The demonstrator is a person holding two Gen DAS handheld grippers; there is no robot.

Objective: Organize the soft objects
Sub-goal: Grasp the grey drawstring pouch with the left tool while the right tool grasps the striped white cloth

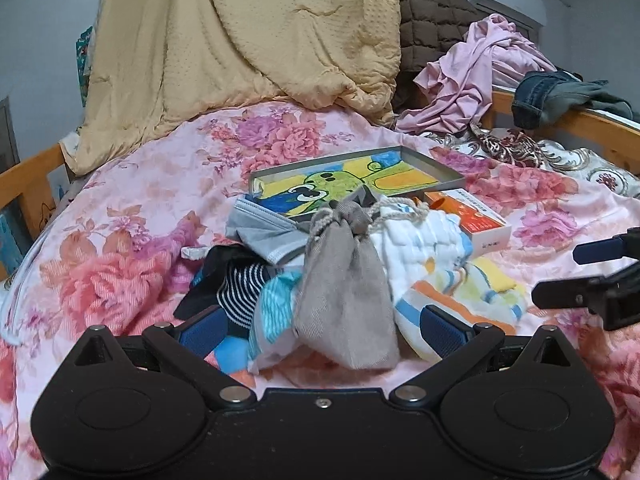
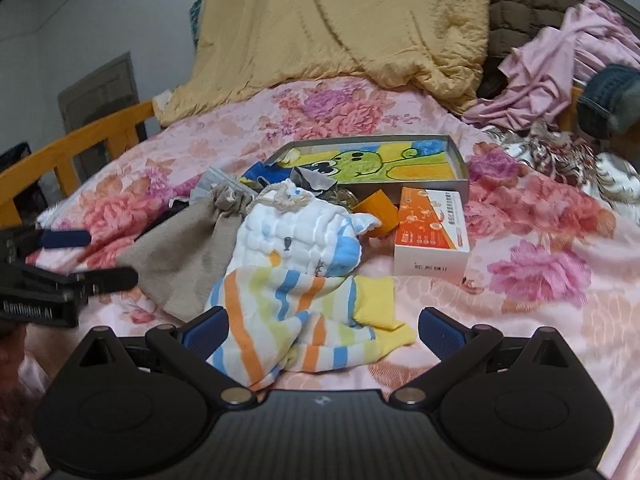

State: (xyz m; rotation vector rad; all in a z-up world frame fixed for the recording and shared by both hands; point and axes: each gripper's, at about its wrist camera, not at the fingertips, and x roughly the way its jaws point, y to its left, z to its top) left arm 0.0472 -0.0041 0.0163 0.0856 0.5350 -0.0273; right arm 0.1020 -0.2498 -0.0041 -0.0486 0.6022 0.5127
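A heap of soft things lies on the floral bed sheet (image 1: 120,208). A grey drawstring pouch (image 1: 344,292) lies in the middle, with a white quilted cloth (image 1: 420,240) to its right. A striped towel (image 2: 288,320) lies in front of the cloth, and a dark striped sock (image 1: 240,288) sits to the left of the pouch. My left gripper (image 1: 320,330) is open, its fingers on either side of the pouch's lower end. My right gripper (image 2: 320,330) is open around the striped towel. Each gripper shows at the edge of the other's view.
Behind the heap lies a shallow grey box (image 1: 436,168) with a cartoon picture inside. An orange and white carton (image 2: 432,232) sits to its right. A yellow quilt (image 1: 248,40) and pink clothes (image 1: 480,68) pile up at the back. Wooden rails (image 2: 80,140) edge the bed.
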